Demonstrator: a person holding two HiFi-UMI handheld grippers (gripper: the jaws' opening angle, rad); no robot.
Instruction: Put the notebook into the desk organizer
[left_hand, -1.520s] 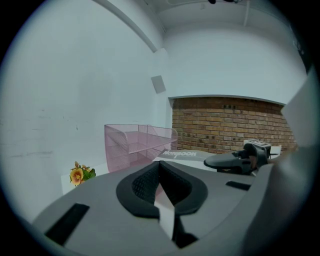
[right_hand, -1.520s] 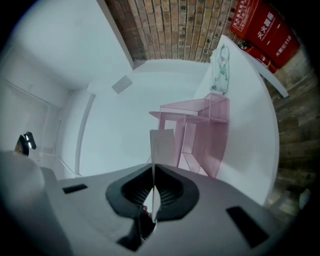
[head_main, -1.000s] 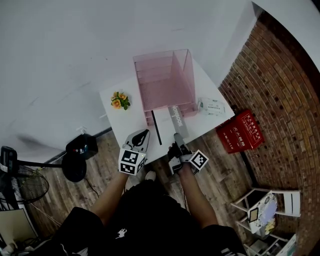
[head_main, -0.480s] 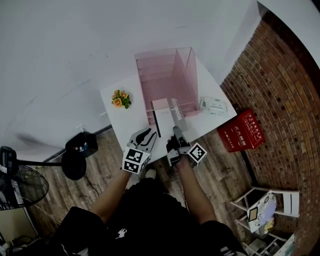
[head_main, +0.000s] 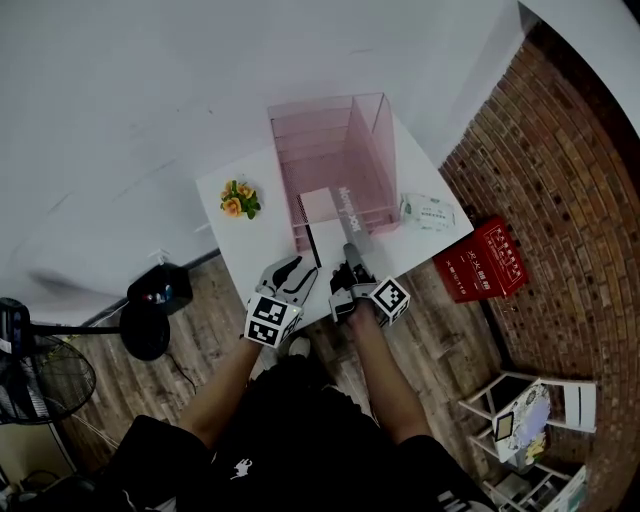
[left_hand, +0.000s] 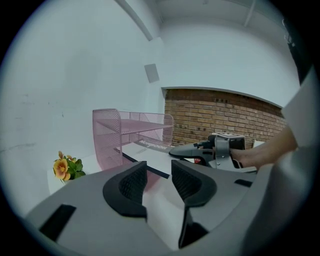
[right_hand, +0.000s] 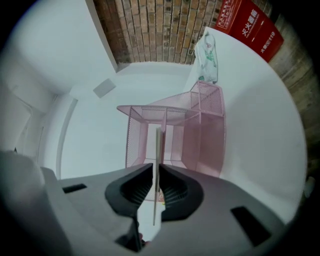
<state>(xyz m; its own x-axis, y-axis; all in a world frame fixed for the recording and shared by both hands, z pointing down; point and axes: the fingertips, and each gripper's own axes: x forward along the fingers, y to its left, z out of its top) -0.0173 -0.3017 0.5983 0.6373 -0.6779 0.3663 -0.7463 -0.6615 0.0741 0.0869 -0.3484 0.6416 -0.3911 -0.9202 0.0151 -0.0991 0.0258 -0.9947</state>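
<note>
Since the earlier frame: notebook (head_main: 325, 208) carried forward, and its far end is now inside the open front of the pink desk organizer (head_main: 335, 140), straight ahead of the right gripper (right_hand: 158, 186). The right gripper's jaws pinch the notebook's near edge. Left gripper (left_hand: 156, 182) is just to its left, over the white table (head_main: 232, 238). Its jaws have just been opening and now stand spread, with nothing between them.

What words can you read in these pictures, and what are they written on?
"Notebook": on the grey strip of the notebook cover.
White characters on the red box: too blurred to read.
Print on the white packet: too small to read.
</note>
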